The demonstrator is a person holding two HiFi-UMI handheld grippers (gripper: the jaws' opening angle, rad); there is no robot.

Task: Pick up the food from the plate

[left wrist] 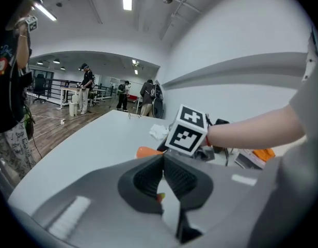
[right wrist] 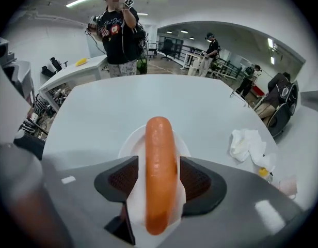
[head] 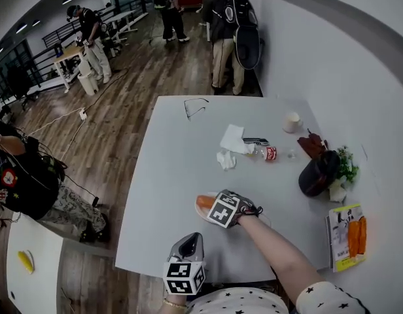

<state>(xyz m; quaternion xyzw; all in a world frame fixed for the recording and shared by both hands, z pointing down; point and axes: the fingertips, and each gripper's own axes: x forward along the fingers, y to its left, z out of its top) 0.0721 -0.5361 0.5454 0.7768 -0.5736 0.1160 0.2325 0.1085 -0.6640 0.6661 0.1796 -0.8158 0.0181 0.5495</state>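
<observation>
Two sets of tongs are in play, and only one is at work. The right gripper [right wrist: 159, 160] has its jaws standing apart, one on either side of a sausage [right wrist: 160, 177]. A sliver of white shows between each pad and the skin, so nothing is pressed yet. The sausage lies lengthways along the jaws on a small white plate [right wrist: 129, 144], its far end reaching past the fingertips and its near end running back under the gripper. The left gripper [left wrist: 163, 161] has its jaws brought together with nothing between them, and it hangs nearer the table's front edge, left of the right one.

The sausage looks light and soft, with a glossy skin that is probably slippery, and being round it may roll or squirt out under a hard pinch. Its middle, where the pads already flank it, seems the best hold, since both ends would then balance. Gentle pressure should be enough, as too much would likely dent or split it.

The plate sits near the left of the white table [right wrist: 123, 107]. A crumpled tissue [right wrist: 247, 143] lies further right.
</observation>
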